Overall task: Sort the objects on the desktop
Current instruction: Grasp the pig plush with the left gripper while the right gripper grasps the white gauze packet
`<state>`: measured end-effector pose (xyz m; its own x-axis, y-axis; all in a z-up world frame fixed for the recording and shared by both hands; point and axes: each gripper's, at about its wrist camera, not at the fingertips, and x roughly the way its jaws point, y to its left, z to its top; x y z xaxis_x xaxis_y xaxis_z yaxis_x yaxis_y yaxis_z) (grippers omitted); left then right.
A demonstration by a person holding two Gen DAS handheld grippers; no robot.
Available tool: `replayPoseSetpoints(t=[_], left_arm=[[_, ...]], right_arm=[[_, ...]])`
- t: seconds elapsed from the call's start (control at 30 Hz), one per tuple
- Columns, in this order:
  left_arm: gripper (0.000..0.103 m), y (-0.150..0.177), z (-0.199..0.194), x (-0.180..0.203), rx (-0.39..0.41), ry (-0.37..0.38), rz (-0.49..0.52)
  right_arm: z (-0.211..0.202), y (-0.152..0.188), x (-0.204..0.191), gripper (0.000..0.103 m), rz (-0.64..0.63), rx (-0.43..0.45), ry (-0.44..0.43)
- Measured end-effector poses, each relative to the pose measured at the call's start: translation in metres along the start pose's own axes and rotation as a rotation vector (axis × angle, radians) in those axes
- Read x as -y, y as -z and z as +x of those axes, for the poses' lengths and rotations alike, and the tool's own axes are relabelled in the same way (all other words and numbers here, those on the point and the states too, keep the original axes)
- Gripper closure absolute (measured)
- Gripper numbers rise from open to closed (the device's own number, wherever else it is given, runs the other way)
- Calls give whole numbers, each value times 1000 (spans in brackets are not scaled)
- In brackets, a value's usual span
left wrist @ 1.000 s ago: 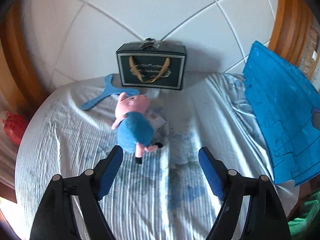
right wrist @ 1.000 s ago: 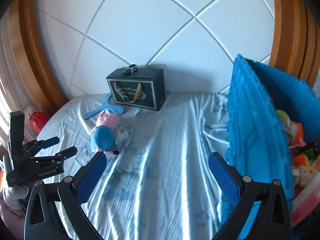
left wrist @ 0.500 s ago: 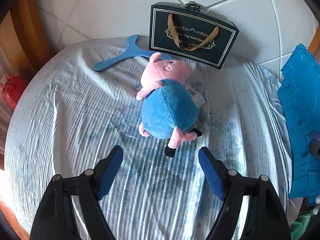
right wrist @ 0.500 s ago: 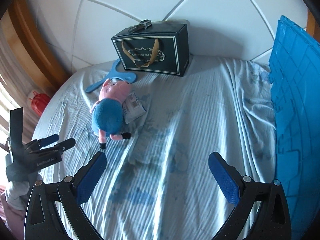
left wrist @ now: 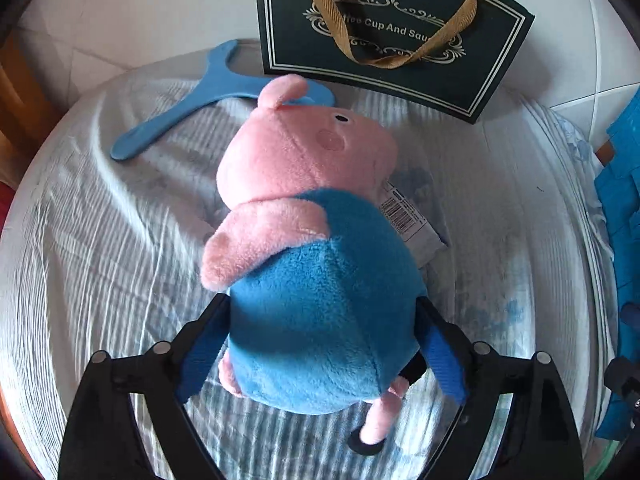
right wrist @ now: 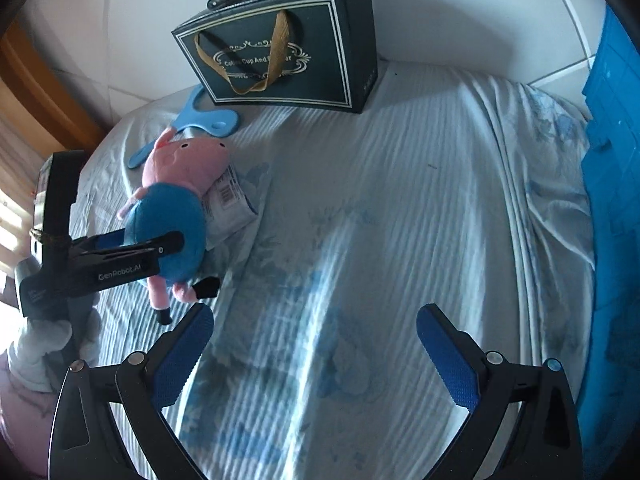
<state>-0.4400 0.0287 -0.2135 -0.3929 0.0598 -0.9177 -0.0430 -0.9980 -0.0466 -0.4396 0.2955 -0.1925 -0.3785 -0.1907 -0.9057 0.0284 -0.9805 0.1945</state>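
A plush pig point(left wrist: 316, 240) with a pink head and blue body lies on the striped cloth-covered table point(left wrist: 100, 248); it also shows in the right wrist view point(right wrist: 172, 208). My left gripper point(left wrist: 320, 316) is open, its blue-padded fingers on either side of the pig's blue body, touching or nearly touching it. The left gripper shows from the side in the right wrist view point(right wrist: 160, 246). My right gripper point(right wrist: 312, 320) is open and empty above bare cloth, to the right of the pig.
A dark gift box point(left wrist: 384, 28) with a tan ribbon handle stands at the back, also in the right wrist view point(right wrist: 280, 56). A blue flat plastic piece point(left wrist: 180, 108) lies behind the pig. A blue plastic crate point(right wrist: 612, 184) stands at the right edge.
My left gripper has moved forward to the pig, which now sits between its open fingers. My right gripper has moved forward and lower over the cloth.
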Motion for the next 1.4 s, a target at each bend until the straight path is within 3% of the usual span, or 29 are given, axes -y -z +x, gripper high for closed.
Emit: replayPoseSetpoints(t=[0.1, 0.2, 0.4, 0.53, 0.6, 0.8, 0.9, 0.97, 1.17, 1.4], left_arm=[[28, 6, -11, -21, 32, -38, -12], [29, 17, -22, -58, 64, -129, -43], [33, 23, -39, -116, 105, -124, -139], [31, 13, -26, -120, 73, -44, -150], [23, 8, -18, -108, 73, -41, -126], [13, 1, -1, -105, 42, -20, -121], [13, 3, 5, -108, 36, 0, -132], [13, 4, 7, -109, 39, 19, -142], [28, 10, -4, -98, 76, 6, -104], [32, 29, -34, -75, 106, 50, -73]], right_arm=[[13, -7, -11, 0, -16, -21, 0], [29, -18, -33, 0, -61, -48, -35], [62, -47, -97, 1, -179, -63, -110], [94, -70, -143, 14, -294, -74, -91], [109, -81, -155, 17, -331, -81, -56], [149, -93, -164, 25, -386, -149, -48], [164, -90, -170, 27, -427, -177, -59], [172, -87, -172, 35, -452, -180, -33], [149, -72, -162, 44, -439, -132, 19], [76, -39, -118, 44, -337, -42, 16]])
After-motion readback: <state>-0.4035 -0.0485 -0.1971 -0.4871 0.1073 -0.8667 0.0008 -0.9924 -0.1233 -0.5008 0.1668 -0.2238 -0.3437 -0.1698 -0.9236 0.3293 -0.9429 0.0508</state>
